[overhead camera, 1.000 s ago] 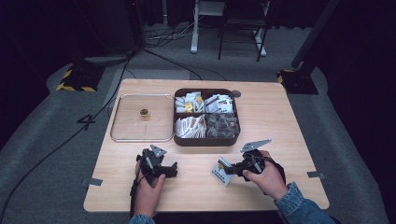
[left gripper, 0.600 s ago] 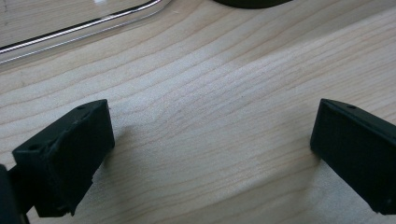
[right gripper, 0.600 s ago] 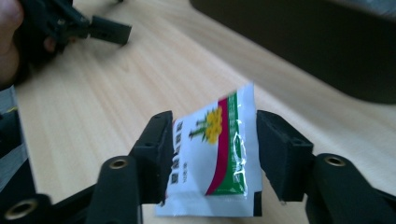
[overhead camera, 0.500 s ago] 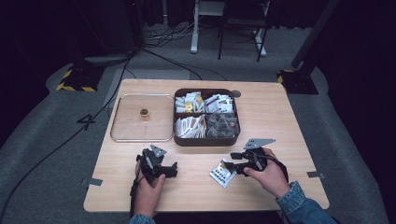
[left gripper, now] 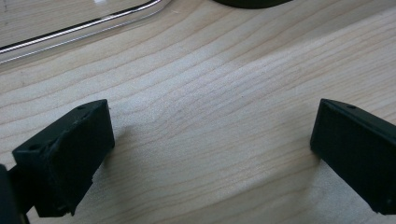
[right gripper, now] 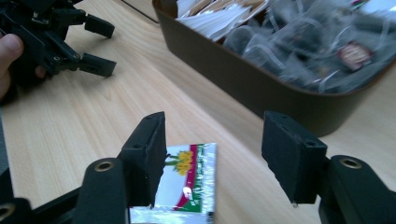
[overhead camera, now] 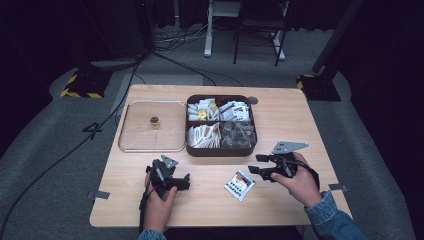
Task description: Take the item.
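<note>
A foil sachet [overhead camera: 239, 184] is seen flat on the table [overhead camera: 280, 210], just before the brown box [overhead camera: 220, 149]. The right gripper [right gripper: 212, 158] is held open, empty; the left gripper [left gripper: 210, 140] likewise. The flat sachet could be slid rather than pinched.

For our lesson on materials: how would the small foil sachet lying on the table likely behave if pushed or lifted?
The sachet looks thin and flat, so probably light and floppy. Its shiny foil suggests it may slide on the smooth wooden table rather than roll.

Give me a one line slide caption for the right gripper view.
Open right gripper poised over a foil sachet on the wooden table, beside the dark compartment box.
</note>
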The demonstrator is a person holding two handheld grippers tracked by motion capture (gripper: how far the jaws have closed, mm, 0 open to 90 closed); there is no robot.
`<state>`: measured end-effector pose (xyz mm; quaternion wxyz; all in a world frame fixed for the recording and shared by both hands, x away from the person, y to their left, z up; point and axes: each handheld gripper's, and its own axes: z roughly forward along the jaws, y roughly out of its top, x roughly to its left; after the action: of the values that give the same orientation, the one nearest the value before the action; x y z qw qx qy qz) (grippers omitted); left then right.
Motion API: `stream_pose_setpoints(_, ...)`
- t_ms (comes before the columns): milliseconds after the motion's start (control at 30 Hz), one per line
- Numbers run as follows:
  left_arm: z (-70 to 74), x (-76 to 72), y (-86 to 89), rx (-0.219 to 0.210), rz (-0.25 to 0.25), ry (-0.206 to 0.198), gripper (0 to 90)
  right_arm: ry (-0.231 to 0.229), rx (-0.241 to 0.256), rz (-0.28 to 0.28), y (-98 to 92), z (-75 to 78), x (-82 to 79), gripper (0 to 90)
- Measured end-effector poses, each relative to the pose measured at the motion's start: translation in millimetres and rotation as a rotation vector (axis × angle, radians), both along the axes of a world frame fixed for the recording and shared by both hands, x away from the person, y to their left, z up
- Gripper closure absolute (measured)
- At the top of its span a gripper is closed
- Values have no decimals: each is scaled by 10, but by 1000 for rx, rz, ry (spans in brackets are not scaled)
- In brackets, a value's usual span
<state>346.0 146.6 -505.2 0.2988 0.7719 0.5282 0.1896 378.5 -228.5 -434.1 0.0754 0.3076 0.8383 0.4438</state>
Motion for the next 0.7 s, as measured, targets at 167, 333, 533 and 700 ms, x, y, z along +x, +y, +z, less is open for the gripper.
stream_pose_setpoints(167,0,1,0,0,0,0,0,-35,-19,-26,-188,74,52,368)
stream_pose_setpoints(333,0,2,0,0,1,0,0,-45,-60,-39,-357,73,52,352)
stream_pose_setpoints(533,0,2,0,0,0,0,0,-35,-73,-86,-513,38,89,345)
stream_pose_setpoints(700,0,1,0,0,1,0,0,-13,-81,-115,-620,-25,185,328)
